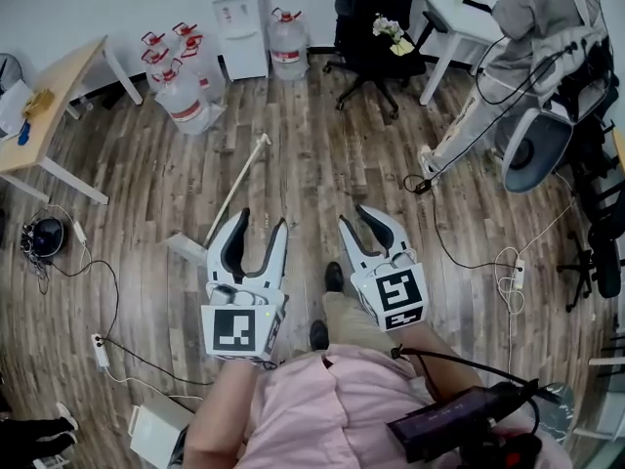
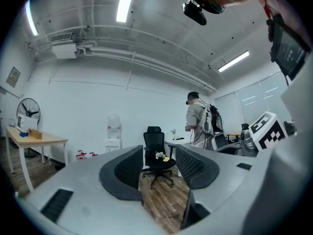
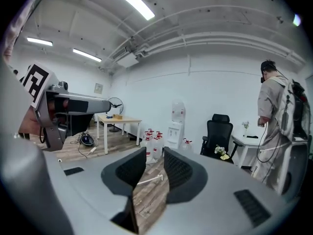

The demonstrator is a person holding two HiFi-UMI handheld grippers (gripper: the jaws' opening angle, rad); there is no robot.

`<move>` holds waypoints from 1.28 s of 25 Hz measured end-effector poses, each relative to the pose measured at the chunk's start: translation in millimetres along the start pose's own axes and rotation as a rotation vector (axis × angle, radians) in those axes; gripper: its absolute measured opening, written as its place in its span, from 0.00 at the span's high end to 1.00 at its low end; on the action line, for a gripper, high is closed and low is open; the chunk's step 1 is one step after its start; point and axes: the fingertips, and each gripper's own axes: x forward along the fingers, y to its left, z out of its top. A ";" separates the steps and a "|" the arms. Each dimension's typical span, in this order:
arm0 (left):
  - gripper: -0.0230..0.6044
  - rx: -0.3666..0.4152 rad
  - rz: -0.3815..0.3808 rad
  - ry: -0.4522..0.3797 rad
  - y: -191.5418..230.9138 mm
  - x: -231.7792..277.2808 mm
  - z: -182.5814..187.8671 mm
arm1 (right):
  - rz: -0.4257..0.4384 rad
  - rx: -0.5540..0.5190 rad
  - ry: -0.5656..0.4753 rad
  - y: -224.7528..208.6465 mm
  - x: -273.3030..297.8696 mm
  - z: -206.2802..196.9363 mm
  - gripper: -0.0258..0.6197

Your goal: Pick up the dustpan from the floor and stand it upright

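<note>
Head view shows the dustpan (image 1: pixel 185 249) lying flat on the wood floor (image 1: pixel 312 164). Its pan sits just left of the left gripper (image 1: pixel 262 225) and is partly hidden behind it, and its long white handle (image 1: pixel 237 189) slants away toward the water bottles (image 1: pixel 181 91). The left gripper's jaws stand wide apart and empty. The right gripper (image 1: pixel 357 219) keeps a narrower gap, also empty, with the handle showing far off between its jaws. Bare floor lies ahead. A table (image 1: pixel 49 106) and cables (image 1: pixel 117 301) edge the left, an office chair (image 1: pixel 376 27) the far side.
</note>
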 end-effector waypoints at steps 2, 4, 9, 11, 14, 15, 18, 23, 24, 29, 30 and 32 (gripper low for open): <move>0.63 -0.002 0.002 0.019 5.3 8.0 -8.8 | 0.008 0.006 0.005 -2.7 13.1 -3.2 0.78; 0.63 -0.002 0.003 0.042 11.5 17.7 -18.1 | 0.016 0.017 0.014 -5.4 26.9 -8.1 0.78; 0.63 0.004 0.004 0.077 26.2 72.2 -36.0 | 0.031 0.034 0.016 -36.6 75.6 -15.8 0.79; 0.63 0.010 0.001 0.095 32.9 101.6 -43.5 | 0.035 0.047 0.021 -54.4 100.3 -18.1 0.79; 0.63 0.020 -0.001 0.128 48.0 152.3 -55.5 | 0.041 0.061 0.025 -85.8 145.6 -20.4 0.79; 0.63 0.023 -0.004 0.140 54.1 171.7 -58.4 | 0.042 0.068 0.023 -98.6 163.7 -19.3 0.79; 0.63 0.033 -0.020 0.175 70.9 226.4 -63.0 | 0.038 0.098 0.007 -138.2 216.7 -8.6 0.79; 0.63 0.059 0.005 0.182 97.3 303.6 -52.4 | 0.060 0.106 -0.042 -196.7 288.2 27.2 0.80; 0.63 0.060 0.010 0.177 100.1 318.3 -49.5 | 0.063 0.100 -0.048 -208.4 299.4 33.3 0.80; 0.63 0.070 0.032 0.149 123.5 375.9 -41.8 | 0.079 0.081 -0.064 -244.2 349.7 53.5 0.80; 0.63 0.069 0.037 0.146 129.5 384.7 -42.3 | 0.084 0.076 -0.065 -247.6 359.3 55.7 0.80; 0.63 0.067 0.045 0.145 139.9 399.8 -44.3 | 0.091 0.074 -0.066 -253.6 376.2 58.7 0.80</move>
